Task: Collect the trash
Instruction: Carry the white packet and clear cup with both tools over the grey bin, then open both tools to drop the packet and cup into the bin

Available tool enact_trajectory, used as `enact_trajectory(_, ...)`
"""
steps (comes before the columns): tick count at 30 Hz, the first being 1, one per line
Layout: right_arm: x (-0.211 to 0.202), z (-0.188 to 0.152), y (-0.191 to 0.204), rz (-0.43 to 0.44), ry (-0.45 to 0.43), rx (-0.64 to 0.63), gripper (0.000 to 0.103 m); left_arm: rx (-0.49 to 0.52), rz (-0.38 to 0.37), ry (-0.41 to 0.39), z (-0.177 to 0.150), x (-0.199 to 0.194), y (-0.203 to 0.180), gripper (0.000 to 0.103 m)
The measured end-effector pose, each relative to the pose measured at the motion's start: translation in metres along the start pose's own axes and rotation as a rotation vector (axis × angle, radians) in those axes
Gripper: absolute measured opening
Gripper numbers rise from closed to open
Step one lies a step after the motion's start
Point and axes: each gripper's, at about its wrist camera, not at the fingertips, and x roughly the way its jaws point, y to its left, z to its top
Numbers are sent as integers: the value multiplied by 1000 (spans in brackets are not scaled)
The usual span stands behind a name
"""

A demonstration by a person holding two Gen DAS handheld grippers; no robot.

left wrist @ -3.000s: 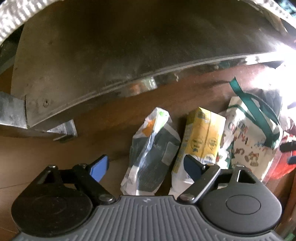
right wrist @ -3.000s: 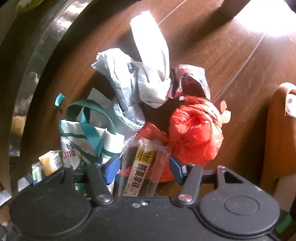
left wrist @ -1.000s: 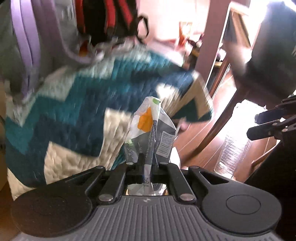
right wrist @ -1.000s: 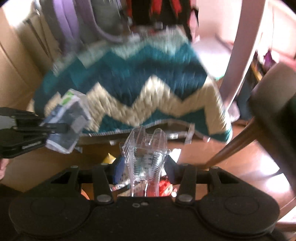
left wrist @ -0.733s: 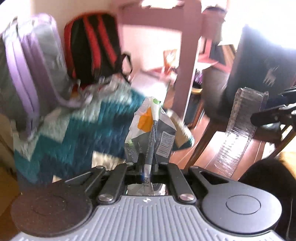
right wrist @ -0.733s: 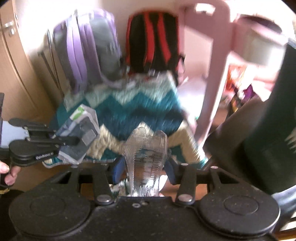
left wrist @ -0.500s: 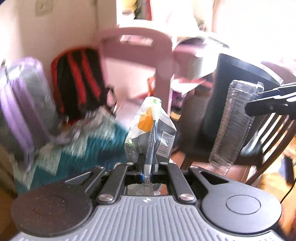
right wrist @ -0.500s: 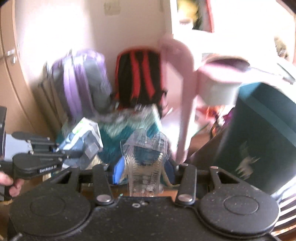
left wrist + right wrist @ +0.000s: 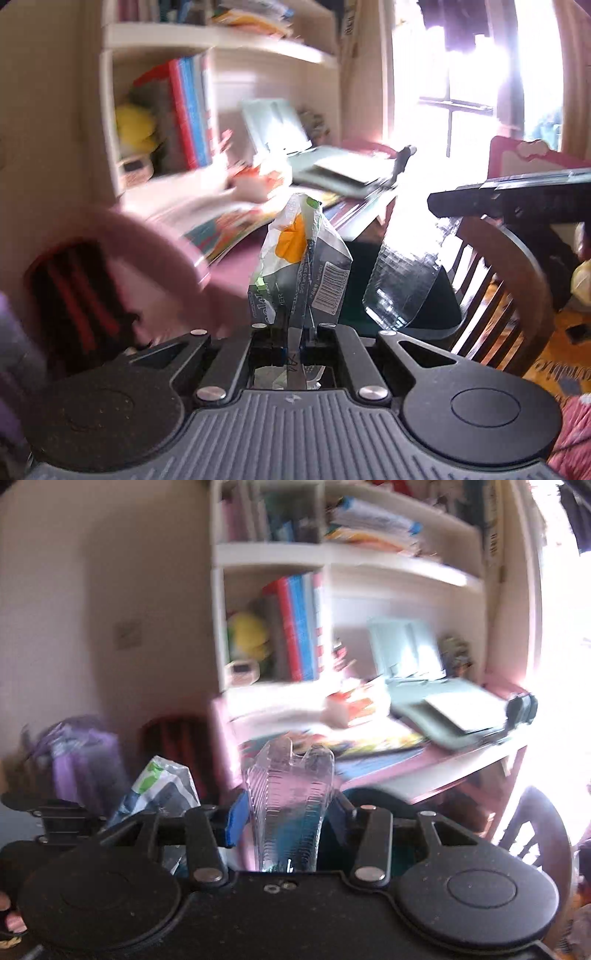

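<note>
Left claw [image 9: 294, 341]: jaws pinched nearly together on the flattened lower edge of a crumpled grey, white and orange carton [image 9: 301, 264], which stands upright out of the jaws, barcode face turned to the right. Right claw [image 9: 284, 821]: jaws part-way apart, blue pads pressing both sides of a crushed clear plastic container [image 9: 290, 805] that rises upright between them (ribbed walls, top edge split into two lobes).

Landmark: the pink bench [image 9: 424, 775]. Both claws are held up in the air on the near side of it, pointing toward it, well clear of the floor. In the left wrist view the clear container [image 9: 404, 280] hangs just right of the carton, under the dark arm of the right claw [image 9: 509, 201]. In the right wrist view the carton [image 9: 162, 790] shows left of the container, in the left claw [image 9: 55, 814].

On the bench: bright books and papers, blurred, and a pale green case [image 9: 428, 686] with its lid up. Above the bench, a white bookshelf [image 9: 332, 557] with red and blue books and a yellow soft toy [image 9: 247, 635]. Left of the bench, against the wall, a black-and-red backpack [image 9: 70, 291] and a purple bag [image 9: 85, 760]. Right of the bench, a wooden chair [image 9: 498, 280] and a bright window [image 9: 454, 92].

Background smeared by motion blur; small items on the bench cannot be identified.
</note>
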Motion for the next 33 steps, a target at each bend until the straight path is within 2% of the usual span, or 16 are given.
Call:
enact_trajectory(6,18,-4,-54,-84,10,72,45,52,-32,6,32,50,-47,5)
enact_trajectory(15,63,-46,-86,-111,139,90,45,82,-37,128,21,138,-81,5)
enact_trajectory(26,86,-72,-92,-97,248,52,50,45,-50,248,3,180,-76,5)
enact_trajectory(33,87,-77,-88,-97,264,25,53,46,-49,270,-2,181,-75,9)
